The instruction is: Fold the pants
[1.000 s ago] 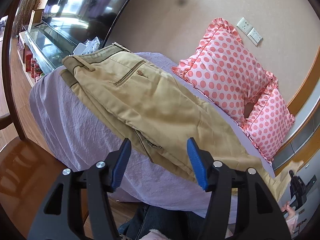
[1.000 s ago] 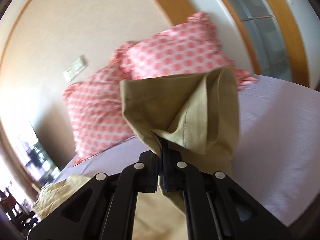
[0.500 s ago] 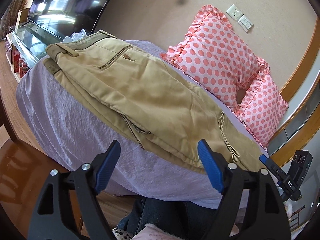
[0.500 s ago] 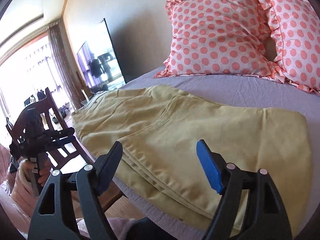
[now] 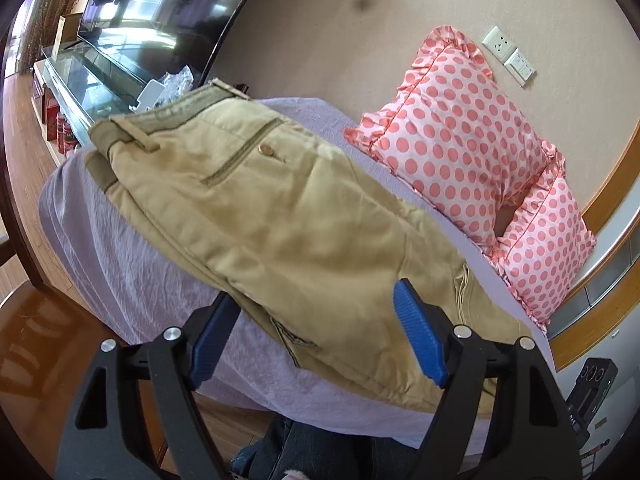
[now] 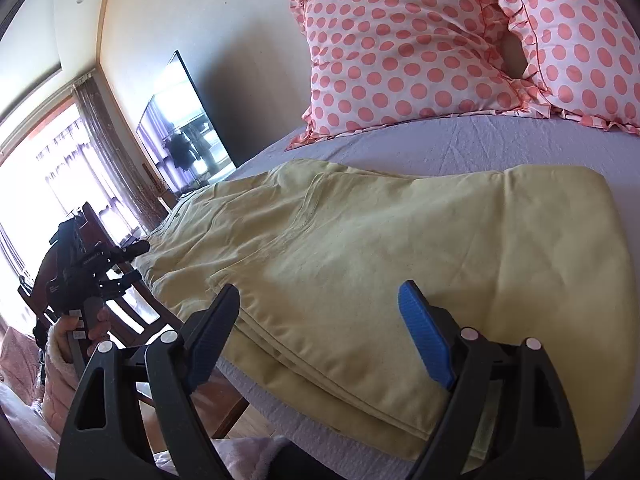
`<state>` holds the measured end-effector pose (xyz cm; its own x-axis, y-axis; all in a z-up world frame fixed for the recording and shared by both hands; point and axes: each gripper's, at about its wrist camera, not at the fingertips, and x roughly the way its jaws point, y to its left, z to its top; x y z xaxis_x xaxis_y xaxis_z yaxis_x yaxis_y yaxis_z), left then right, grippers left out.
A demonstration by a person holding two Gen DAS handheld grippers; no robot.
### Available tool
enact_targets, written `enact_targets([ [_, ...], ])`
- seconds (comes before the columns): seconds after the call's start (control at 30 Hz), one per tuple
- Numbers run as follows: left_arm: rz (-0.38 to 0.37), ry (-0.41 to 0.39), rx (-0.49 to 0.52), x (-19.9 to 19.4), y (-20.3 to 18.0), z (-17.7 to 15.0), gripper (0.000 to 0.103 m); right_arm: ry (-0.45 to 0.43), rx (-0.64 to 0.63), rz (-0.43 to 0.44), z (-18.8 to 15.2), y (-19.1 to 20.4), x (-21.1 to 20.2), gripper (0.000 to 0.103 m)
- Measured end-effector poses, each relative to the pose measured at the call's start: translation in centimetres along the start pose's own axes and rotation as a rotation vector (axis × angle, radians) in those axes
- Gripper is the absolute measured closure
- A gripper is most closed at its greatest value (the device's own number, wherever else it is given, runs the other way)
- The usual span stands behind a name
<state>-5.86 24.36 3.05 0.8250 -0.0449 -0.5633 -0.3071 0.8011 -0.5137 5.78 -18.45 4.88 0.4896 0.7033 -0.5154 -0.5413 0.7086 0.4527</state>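
- At the near edge of the bed [image 5: 132,280], the left hand-held gripper [image 5: 316,336] is hovering with its blue-padded fingers spread apart and nothing between them, pointing at the near side of the pants [image 5: 288,216].
- The right hand-held gripper [image 6: 320,336] is likewise hanging with its fingers apart and empty, just over the stacked near edge of the pants [image 6: 360,264].
- The pants are lying along the bed's near side, waistband [image 5: 160,120] toward its left end, with several layers showing at the near edge; the legs appear folded back over themselves, so I am judging one fold done and a further fold, or only smoothing, left.
- Beyond the pants, bare sheet is running up to the polka-dot pillows [image 6: 420,48] at the far edge, giving room there; the near edge is leaving little margin, and a chair [image 6: 120,304] is standing close off the left end.
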Motion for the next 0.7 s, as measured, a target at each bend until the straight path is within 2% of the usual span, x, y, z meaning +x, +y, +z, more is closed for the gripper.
enact_targets([
  [0.1, 0.037, -0.033, -0.058, 0.5, 1.1, 2.4, 0.026, -0.007, 0.013, 0.009, -0.1, -0.4, -0.1, 0.020],
  [0.17, 0.066, -0.044, -0.133, 1.1, 2.6, 3.8, 0.026, -0.015, 0.023, 0.016, -0.3, -0.7, -0.3, 0.020],
  [0.27, 0.055, -0.059, -0.240, 1.6, 4.6, 5.5, 0.031, -0.029, 0.033, 0.026, -0.5, -1.2, -0.8, 0.019],
  [0.37, 0.100, -0.061, -0.307, 2.3, 6.2, 6.7, 0.065, -0.044, 0.048, 0.032, -0.6, -1.8, -1.2, 0.019],
  [0.4, 0.129, -0.061, -0.310, 2.5, 6.2, 7.0, 0.086, -0.050, 0.053, 0.035, -0.7, -2.1, -1.4, 0.019],
  [0.47, 0.177, -0.059, -0.257, 2.6, 5.1, 7.6, 0.091, -0.062, 0.058, 0.041, -0.8, -2.4, -1.7, 0.019],
  [0.57, 0.207, -0.114, -0.081, 1.3, -0.1, 8.6, 0.094, -0.087, 0.061, 0.041, -0.9, -3.0, -2.5, 0.019],
  [0.7, 0.078, -0.129, 0.180, 0.7, -10.9, 8.8, 0.095, -0.153, 0.089, 0.014, -0.8, -4.2, -4.4, 0.019],
])
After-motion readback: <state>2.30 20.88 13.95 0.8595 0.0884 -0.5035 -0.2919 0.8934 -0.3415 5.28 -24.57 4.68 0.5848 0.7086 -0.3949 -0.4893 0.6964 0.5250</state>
